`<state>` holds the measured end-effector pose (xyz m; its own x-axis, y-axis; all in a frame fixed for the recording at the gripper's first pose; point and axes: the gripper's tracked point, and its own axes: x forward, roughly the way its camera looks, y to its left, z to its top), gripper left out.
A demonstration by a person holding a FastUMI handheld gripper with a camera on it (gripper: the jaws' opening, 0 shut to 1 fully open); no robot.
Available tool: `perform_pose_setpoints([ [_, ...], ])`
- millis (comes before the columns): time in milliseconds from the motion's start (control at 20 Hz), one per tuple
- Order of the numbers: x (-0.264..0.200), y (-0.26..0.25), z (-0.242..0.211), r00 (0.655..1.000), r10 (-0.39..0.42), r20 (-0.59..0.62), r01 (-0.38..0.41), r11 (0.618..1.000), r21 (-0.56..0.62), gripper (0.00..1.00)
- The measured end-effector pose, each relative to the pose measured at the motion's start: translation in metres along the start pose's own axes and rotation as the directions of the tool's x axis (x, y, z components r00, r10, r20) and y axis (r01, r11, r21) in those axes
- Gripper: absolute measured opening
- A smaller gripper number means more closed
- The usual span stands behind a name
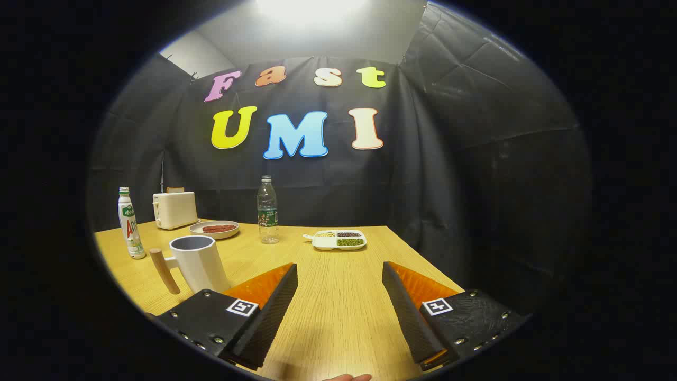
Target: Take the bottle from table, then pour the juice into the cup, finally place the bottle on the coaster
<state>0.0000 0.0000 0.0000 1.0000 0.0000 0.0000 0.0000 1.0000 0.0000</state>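
The wooden table (338, 312) carries everything. The gripper (338, 272) hangs above it, fingers spread wide, pinching nothing. Left of them stands the cup (197, 263); beyond the cup stands the clear bottle (267, 210); left of the cup, a white bottle (130, 223).

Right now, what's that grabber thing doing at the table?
A person is holding the gripper over the wooden table, fingers wide open with nothing between them. It hasn't picked anything up yet. Beyond the fingers stands a clear bottle, and a white cup with a wooden handle sits beside the left finger. Further back are a white drink bottle, a toaster, a plate and a snack tray.
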Motion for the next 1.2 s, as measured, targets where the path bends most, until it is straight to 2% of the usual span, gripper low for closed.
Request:
perform_pose_setpoints([
  [250, 0.012, -0.001, -0.003, 1.0, -0.005, -0.011, 0.005, 1.0, -0.009, 0.97],
  [400, 0.057, -0.004, -0.005, 0.999, -0.013, -0.041, 0.014, 1.0, 0.012, 0.97],
  [500, 0.079, -0.014, 0.001, 0.998, -0.06, -0.037, 0.061, 0.998, 0.015, 0.97],
  [650, 0.094, -0.019, 0.021, 0.994, -0.111, 0.018, 0.108, 0.99, 0.093, 0.97],
  [900, 0.063, -0.016, 0.05, 0.966, -0.258, 0.002, 0.257, 0.966, 0.038, 0.97],
  [1000, 0.047, 0.007, 0.071, 0.964, -0.264, 0.022, 0.263, 0.964, 0.05, 0.99],
  [1200, 0.025, 0.076, 0.111, 0.974, -0.208, 0.088, 0.201, 0.976, 0.081, 0.99],
])
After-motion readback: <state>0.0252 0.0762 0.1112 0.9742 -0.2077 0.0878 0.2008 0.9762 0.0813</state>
